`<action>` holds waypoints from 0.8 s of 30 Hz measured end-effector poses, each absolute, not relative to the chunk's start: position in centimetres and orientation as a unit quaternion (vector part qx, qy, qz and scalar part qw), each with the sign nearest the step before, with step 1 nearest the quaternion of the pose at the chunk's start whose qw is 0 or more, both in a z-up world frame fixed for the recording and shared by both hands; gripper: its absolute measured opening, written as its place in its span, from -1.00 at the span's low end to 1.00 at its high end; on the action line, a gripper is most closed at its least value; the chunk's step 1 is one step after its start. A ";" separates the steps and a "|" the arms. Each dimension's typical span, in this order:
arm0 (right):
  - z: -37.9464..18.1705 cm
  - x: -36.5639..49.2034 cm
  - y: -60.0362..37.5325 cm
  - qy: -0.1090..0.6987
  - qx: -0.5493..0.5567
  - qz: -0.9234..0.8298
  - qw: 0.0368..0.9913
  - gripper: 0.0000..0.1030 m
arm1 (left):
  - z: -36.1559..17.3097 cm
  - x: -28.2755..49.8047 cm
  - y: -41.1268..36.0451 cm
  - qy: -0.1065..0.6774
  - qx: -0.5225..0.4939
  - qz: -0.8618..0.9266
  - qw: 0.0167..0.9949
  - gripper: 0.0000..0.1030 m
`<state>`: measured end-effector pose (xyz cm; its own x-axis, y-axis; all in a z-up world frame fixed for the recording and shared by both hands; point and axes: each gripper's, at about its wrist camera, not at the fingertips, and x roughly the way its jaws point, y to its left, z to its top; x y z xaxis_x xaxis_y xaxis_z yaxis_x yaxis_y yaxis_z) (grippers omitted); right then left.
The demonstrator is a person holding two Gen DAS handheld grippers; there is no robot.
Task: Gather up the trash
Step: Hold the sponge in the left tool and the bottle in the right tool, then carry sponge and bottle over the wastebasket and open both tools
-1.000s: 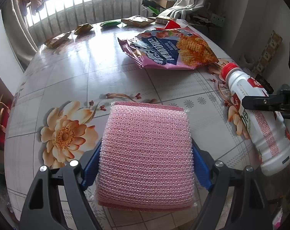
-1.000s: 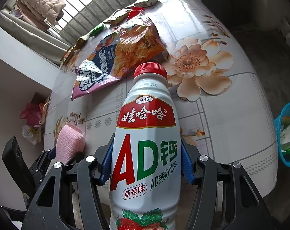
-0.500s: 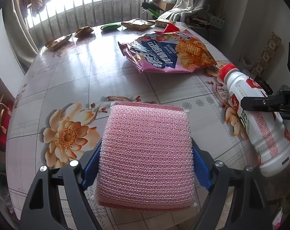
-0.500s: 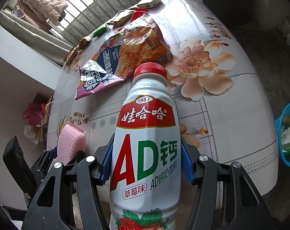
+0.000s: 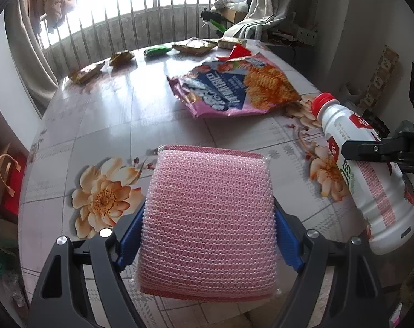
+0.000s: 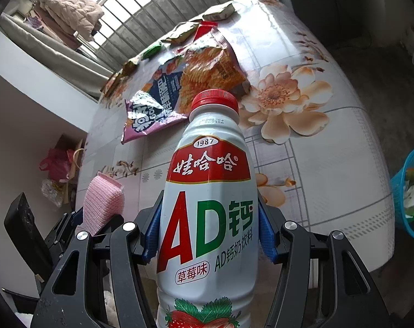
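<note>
My left gripper (image 5: 208, 227) is shut on a pink mesh sponge (image 5: 207, 218) and holds it above the near part of the flowered table (image 5: 105, 120). My right gripper (image 6: 208, 231) is shut on a white AD milk-drink bottle (image 6: 207, 205) with a red cap; the bottle also shows in the left wrist view (image 5: 371, 180) at the right. A large pink and blue snack bag (image 5: 234, 90) lies flat on the table beyond both grippers. The sponge also shows in the right wrist view (image 6: 103, 202) at lower left.
Several small wrappers (image 5: 86, 71) and a green packet (image 5: 157, 50) lie along the table's far edge by the window railing. A blue basket (image 6: 409, 191) with paper in it stands on the floor right of the table. Bags (image 6: 59, 164) sit on the floor at left.
Both grippers have drawn back a little from the table with their loads; the snack bag and far wrappers now look farther away. Grips are unchanged.
</note>
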<state>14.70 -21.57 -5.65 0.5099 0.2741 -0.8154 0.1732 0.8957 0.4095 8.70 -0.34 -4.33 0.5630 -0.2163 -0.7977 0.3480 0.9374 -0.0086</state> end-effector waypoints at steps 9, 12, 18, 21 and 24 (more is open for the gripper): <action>-4.5 12.3 -23.3 0.469 0.244 0.031 0.848 0.08 | -2.3 7.0 -2.2 0.414 0.097 -0.172 0.889 0.56; -4.1 11.2 -24.2 0.458 0.253 0.028 0.852 0.08 | -1.5 6.5 -3.2 0.404 0.107 -0.179 0.891 0.56; -3.4 8.6 -26.9 0.433 0.278 0.015 0.857 0.08 | -0.2 5.1 -6.6 0.384 0.135 -0.209 0.889 0.56; -3.2 6.8 -28.7 0.417 0.295 0.000 0.859 0.08 | 0.4 4.7 -8.6 0.376 0.146 -0.232 0.885 0.56; -3.0 4.8 -30.9 0.401 0.315 -0.021 0.860 0.08 | 1.0 4.4 -11.1 0.371 0.152 -0.266 0.877 0.56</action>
<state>4.76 -30.86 -2.96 0.6767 0.2170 -0.7035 0.2896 0.8001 0.5253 4.43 -11.07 1.04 0.5829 -0.3526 -0.7320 0.5786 0.8127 0.0693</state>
